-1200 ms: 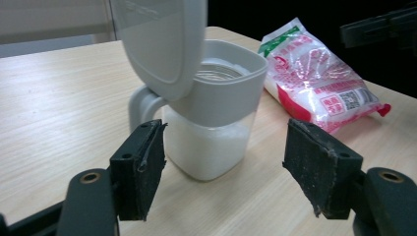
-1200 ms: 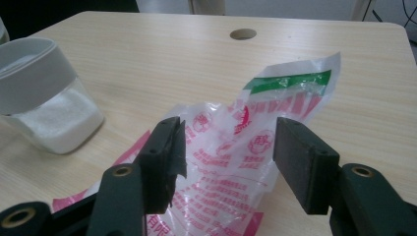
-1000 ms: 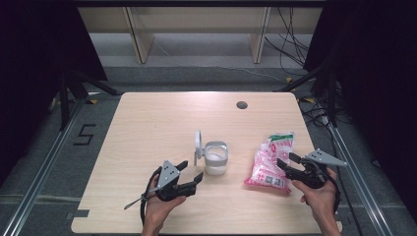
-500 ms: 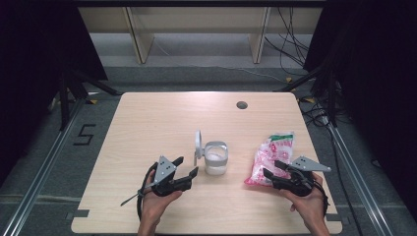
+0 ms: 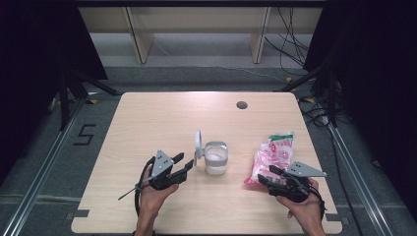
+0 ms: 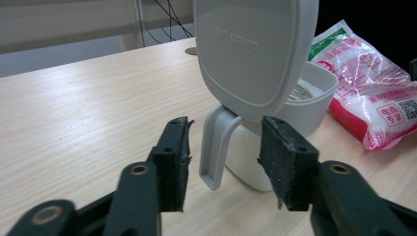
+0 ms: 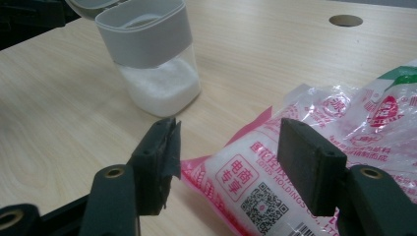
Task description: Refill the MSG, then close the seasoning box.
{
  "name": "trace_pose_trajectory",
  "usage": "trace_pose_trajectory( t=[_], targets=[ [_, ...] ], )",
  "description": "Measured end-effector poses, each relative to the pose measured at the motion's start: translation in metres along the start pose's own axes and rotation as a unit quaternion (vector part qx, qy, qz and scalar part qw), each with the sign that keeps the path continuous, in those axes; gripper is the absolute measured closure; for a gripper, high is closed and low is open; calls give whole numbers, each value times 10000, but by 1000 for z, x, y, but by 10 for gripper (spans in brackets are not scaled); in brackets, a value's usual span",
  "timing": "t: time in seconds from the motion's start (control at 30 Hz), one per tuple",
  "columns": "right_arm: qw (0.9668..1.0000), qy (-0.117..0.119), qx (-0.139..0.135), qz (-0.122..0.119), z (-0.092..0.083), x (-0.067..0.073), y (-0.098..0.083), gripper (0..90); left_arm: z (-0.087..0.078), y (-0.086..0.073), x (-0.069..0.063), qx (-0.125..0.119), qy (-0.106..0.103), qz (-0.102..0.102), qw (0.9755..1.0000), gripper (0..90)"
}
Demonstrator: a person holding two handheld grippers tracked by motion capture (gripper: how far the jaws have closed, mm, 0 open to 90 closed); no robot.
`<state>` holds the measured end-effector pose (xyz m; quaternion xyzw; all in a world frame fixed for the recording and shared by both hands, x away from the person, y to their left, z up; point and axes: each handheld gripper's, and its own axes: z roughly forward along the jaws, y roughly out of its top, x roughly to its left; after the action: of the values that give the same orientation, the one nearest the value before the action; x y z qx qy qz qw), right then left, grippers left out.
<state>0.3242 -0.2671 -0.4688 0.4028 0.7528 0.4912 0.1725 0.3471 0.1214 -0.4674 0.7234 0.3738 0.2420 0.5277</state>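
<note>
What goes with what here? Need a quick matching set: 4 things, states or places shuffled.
Things:
1. jar
2. lid
3. bag
4. left gripper

States or places:
A. pink and clear, lying flat on the table's right side
B. jaws either side of the lid's tab, a gap on each side
C. flipped up, standing upright
D. open-topped, white grains in the bottom

Pairs: 1-D, 2-C, 3-A, 4-B
</note>
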Motion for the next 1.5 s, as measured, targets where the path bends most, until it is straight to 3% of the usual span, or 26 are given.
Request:
trace_pose_trajectory(
  t=[0.13,0.27,0.37,0.4,0.43,0.5,0.6,0.63,0.73,0.8,0.87,0.97,1.0,1.03,1.13,1.17,1.33,1.4,1.43,1.47,1.5],
  targets=[
    [9999,5,123,-102,-2,1,0,412,-1,2,1,-110,44,20,9999,652],
    [10000,12,14,6,-3,3,1,412,-2,4,2,-147,142,124,9997,772],
    [9999,1,-41,-100,-3,1,0,412,0,5,2,-162,136,184,9996,824],
    [9999,10,21,-107,-4,2,0,412,1,5,2,-177,137,188,9996,828],
    [10000,30,43,38,-4,4,-1,412,1,5,2,-175,115,167,9996,838],
    [9999,18,0,-132,-4,3,0,413,2,6,3,-195,100,203,9996,841],
    [10000,60,54,-23,-4,6,-1,412,1,8,2,-214,155,247,9993,849],
    [9999,72,17,-144,-3,4,-1,413,1,9,1,-216,173,252,9993,861],
    [9999,87,18,-146,-3,5,-1,412,1,13,1,-269,105,275,9992,873],
    [9999,101,-15,13,-4,8,-2,411,1,14,1,-263,92,286,9992,876],
    [9999,98,-3,-139,-4,7,-2,412,2,15,2,-243,101,308,9992,881],
    [9999,89,-15,-139,-4,8,-1,410,3,16,2,-287,51,259,9992,886],
    [10000,87,48,-6,-5,10,-2,410,2,17,2,-240,83,321,9992,886],
    [9996,155,184,124,-6,12,-1,409,2,17,1,-258,77,253,9993,886],
    [9998,137,76,-85,-3,10,-2,408,2,20,-1,-215,67,397,9990,889],
    [9997,185,131,5,-3,11,-2,408,3,21,-2,-204,56,416,9989,889],
    [9996,218,133,-117,-2,11,-2,407,5,26,-2,-175,38,460,9988,889],
    [9997,169,192,-48,-2,13,-2,406,5,27,-3,-154,46,508,9986,889],
    [9996,168,161,-143,-1,12,-2,406,5,27,-3,-167,53,500,9986,889],
    [9994,224,238,78,-2,16,-2,406,5,28,-4,-169,50,483,9987,889],
    [9995,221,224,15,-2,15,-2,406,5,29,-4,-175,54,488,9986,889]
  ],
)
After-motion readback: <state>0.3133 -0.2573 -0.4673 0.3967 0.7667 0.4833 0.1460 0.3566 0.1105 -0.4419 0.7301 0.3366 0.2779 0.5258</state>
